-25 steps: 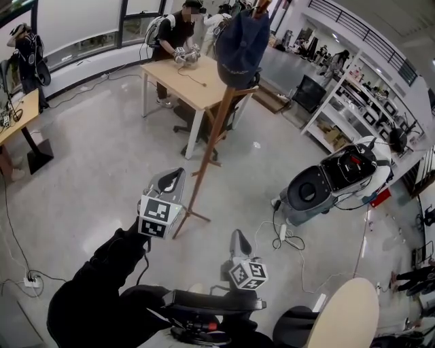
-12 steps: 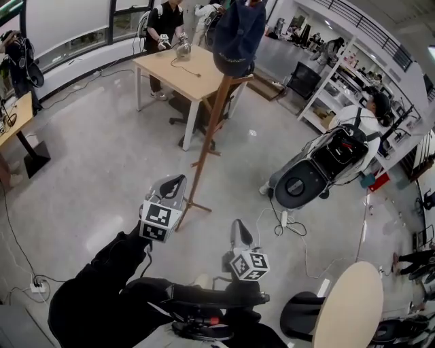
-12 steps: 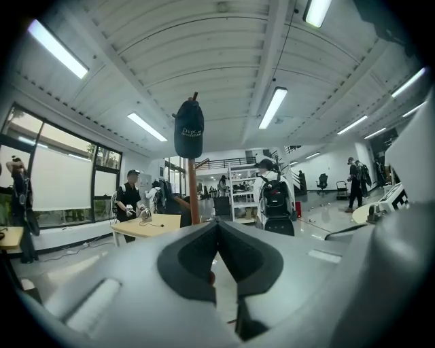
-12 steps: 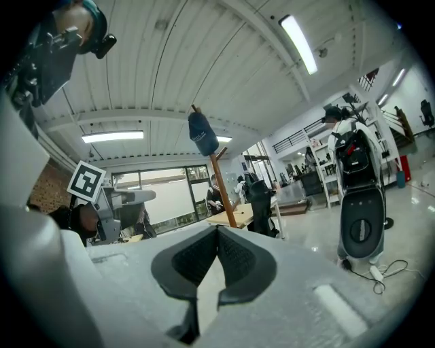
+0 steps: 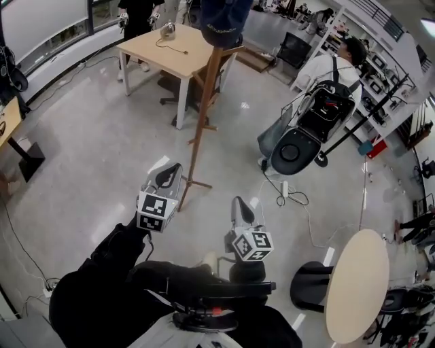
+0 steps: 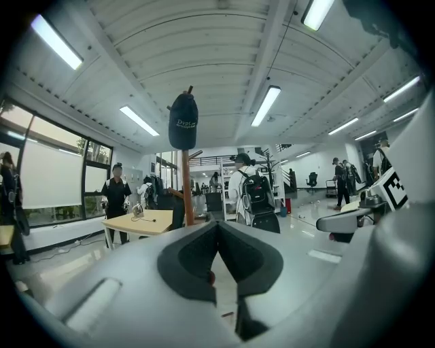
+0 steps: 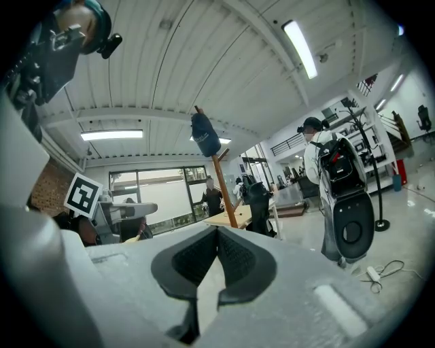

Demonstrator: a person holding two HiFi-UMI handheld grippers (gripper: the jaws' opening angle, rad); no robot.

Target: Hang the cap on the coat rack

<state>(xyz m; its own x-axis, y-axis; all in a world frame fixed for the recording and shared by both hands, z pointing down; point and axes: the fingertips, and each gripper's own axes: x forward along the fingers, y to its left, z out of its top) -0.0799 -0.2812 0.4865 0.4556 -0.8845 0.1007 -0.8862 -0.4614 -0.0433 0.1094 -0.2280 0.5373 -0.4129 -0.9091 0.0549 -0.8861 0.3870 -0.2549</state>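
In the head view the cap (image 5: 223, 20) sits on the top of the coat rack (image 5: 200, 109), partly cut by the upper edge of the view. The left tongs (image 5: 166, 178) and the right tongs (image 5: 239, 207) are low over the floor (image 5: 88, 156), well apart from the rack. In the left gripper view the jaws are pressed together with nothing between them, and the cap hangs far ahead. In the right gripper view the jaws are also together and empty. I judge the hanging as done, so the next move calls only for keeping clear of the rack. The shelves (image 5: 380, 47) at the right perhaps carry boxes, too small to tell.
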